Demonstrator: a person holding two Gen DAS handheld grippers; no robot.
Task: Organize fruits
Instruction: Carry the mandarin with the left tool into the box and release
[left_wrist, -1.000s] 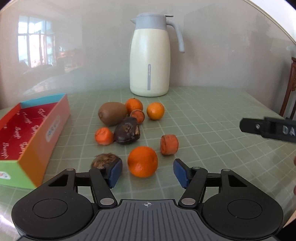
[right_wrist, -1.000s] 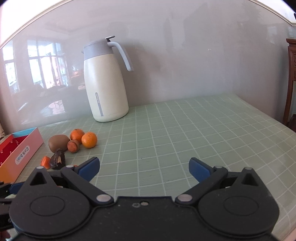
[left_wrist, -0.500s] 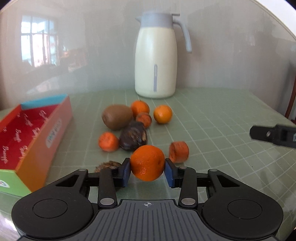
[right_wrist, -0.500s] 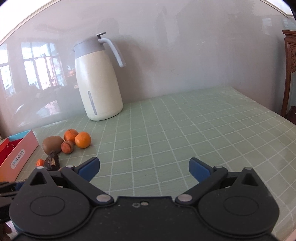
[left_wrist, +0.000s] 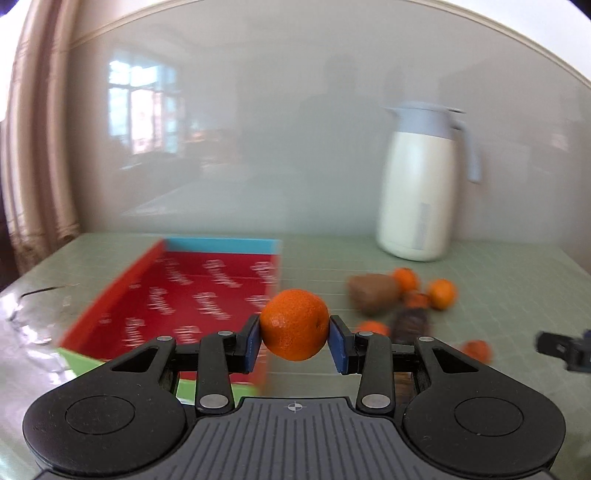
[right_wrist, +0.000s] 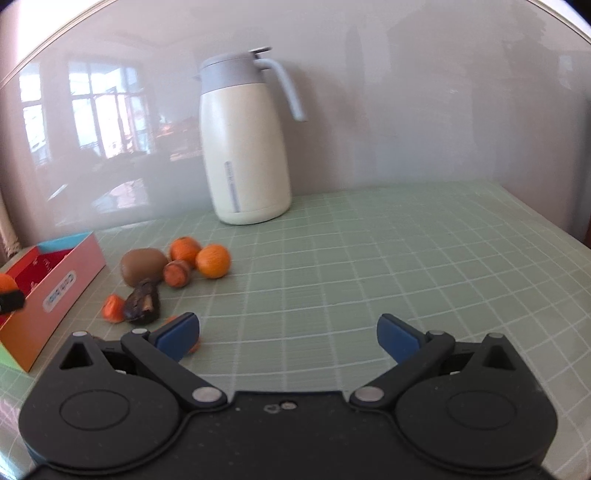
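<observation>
My left gripper (left_wrist: 295, 341) is shut on an orange mandarin (left_wrist: 294, 324), held in the air at the near right corner of the open box with a red inside (left_wrist: 192, 295). Both blue pads press the fruit's sides. In the right wrist view the same mandarin (right_wrist: 6, 283) shows at the far left edge over the box (right_wrist: 55, 291). My right gripper (right_wrist: 288, 334) stands open above the green tablecloth, nothing between its fingers. On the cloth lie a brown kiwi (right_wrist: 143, 266), two small mandarins (right_wrist: 213, 260), a dark fruit (right_wrist: 143, 302) and small orange pieces (right_wrist: 113, 307).
A cream thermos jug with a grey lid (right_wrist: 243, 147) stands at the back against the glossy wall. The table (right_wrist: 406, 258), under a green checked cloth, runs wide to the right of the fruit pile. A transparent object (left_wrist: 33, 325) lies left of the box.
My left gripper closed on the mandarin, lifted it off the cloth and swung it left toward the box. The right gripper shifted a little, still open.
</observation>
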